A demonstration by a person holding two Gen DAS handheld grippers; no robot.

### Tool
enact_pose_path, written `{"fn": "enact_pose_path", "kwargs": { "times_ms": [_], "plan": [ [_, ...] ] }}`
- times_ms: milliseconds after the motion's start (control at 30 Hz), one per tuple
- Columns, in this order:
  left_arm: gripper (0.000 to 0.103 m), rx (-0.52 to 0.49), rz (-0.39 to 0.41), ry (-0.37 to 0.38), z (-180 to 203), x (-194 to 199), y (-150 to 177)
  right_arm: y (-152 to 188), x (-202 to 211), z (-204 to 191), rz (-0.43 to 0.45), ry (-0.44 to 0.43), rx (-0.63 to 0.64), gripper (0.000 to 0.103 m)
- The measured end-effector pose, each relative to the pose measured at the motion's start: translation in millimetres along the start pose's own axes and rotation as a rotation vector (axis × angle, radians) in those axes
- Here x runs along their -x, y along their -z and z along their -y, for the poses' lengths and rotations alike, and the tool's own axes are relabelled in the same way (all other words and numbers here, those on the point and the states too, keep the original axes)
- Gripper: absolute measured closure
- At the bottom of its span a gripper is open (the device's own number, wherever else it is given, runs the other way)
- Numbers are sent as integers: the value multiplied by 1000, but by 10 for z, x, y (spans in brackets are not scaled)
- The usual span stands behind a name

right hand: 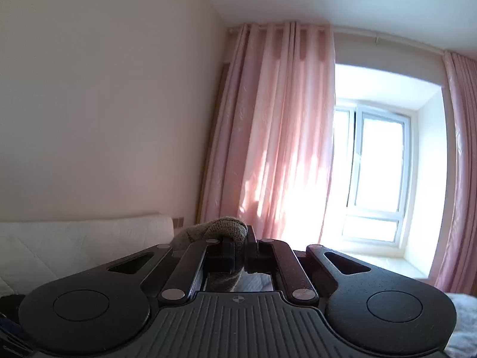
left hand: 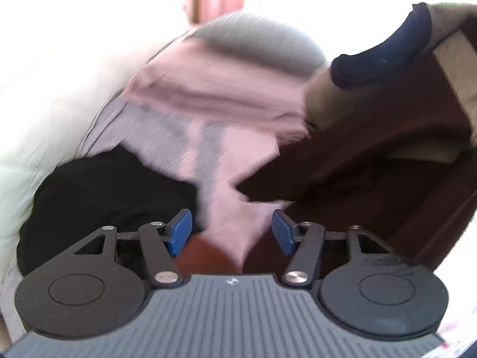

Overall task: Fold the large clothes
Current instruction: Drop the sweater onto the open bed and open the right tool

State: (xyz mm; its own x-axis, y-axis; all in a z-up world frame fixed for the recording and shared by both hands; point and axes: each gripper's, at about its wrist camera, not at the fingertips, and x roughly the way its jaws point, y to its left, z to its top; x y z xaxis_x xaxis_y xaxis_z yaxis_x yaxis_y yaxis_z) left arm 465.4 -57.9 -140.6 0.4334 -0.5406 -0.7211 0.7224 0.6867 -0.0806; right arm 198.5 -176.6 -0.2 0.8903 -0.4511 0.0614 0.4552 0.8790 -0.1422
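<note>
A dark garment (left hand: 104, 185) lies left, a knitted sweater (left hand: 372, 149) right, a folded cloth (left hand: 214, 95) behind. A curtain (right hand: 277, 137) hangs left of the window (right hand: 378, 167).

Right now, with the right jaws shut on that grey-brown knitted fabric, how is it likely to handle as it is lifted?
Probably floppy: the knitted fabric bulges in a soft roll over the right gripper instead of standing stiff. The coarse knit likely resists slipping from the shut jaws. Its weight is hard to judge; if it belongs to the brown and tan garment in the left wrist view, expect some drag.

Motion blur smears the pink cloth (left hand: 226, 95); the brown garment (left hand: 387, 155) perhaps runs off-frame.
</note>
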Motion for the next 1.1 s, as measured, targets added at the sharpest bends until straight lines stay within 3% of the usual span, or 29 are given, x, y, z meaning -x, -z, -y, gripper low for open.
{"fn": "enact_pose_path", "kwargs": {
  "times_ms": [133,233,300,333,367,400,533,700,800,1100],
  "plan": [
    [47,-49,63,88,682,425,-61,-275,559,705,-7,-23,-7,102],
    [47,-84,79,171,1263,687,-18,-233,992,1292,-57,63,-26,101],
    [46,-104,62,225,1665,798,66,-91,1121,1727,-256,106,-47,97],
    [44,-115,48,242,1860,830,123,64,1141,1959,-398,137,-66,83],
    [42,-129,29,254,2083,843,190,256,1168,2191,-526,171,-91,56],
    [42,-144,3,257,2298,848,268,453,1259,2399,-619,191,-120,48],
    [42,-186,-125,247,3023,771,619,1095,1835,2991,-826,191,-273,47],
    [41,-211,-225,203,3520,760,1097,1544,2464,3266,-1003,179,-386,47],
    [41,-221,-266,194,3697,817,1258,1590,2742,3197,-1067,184,-397,47],
    [38,-319,-310,185,3960,890,1379,1616,2855,3097,-1106,221,-476,47]
  ]
}}
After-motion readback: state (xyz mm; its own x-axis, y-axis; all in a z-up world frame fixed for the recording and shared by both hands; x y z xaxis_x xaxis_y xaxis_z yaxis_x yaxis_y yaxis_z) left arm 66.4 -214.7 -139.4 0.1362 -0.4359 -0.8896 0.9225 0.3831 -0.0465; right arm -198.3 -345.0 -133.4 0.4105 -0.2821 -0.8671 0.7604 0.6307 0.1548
